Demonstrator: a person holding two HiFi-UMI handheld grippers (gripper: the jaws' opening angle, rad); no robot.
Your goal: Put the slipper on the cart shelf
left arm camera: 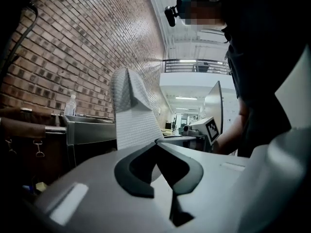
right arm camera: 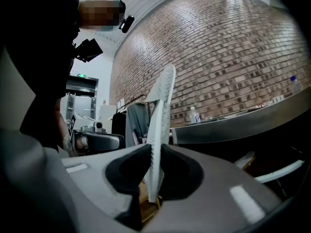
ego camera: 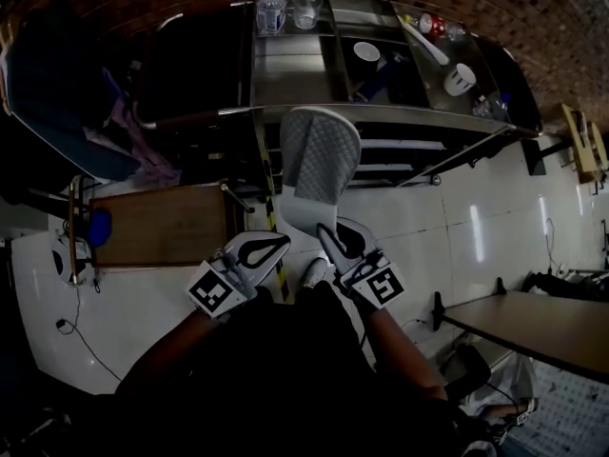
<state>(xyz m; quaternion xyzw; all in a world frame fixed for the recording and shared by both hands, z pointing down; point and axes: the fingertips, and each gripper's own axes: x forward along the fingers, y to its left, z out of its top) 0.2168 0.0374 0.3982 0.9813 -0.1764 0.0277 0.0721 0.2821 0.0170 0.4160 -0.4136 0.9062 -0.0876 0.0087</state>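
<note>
The slipper is being held up in the air just in front of the steel cart, not yet on a shelf. Its heel end is gripped by the right tongs, and the left tongs are closed on that same end.

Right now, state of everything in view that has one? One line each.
slipper: held in the air, toe toward cart, not yet on a shelf
right gripper: shut on slipper's edge
left gripper: shut, apparently on slipper's heel edge
water bottle: upright, capped, on cart top
glass: upright, looks empty
</note>
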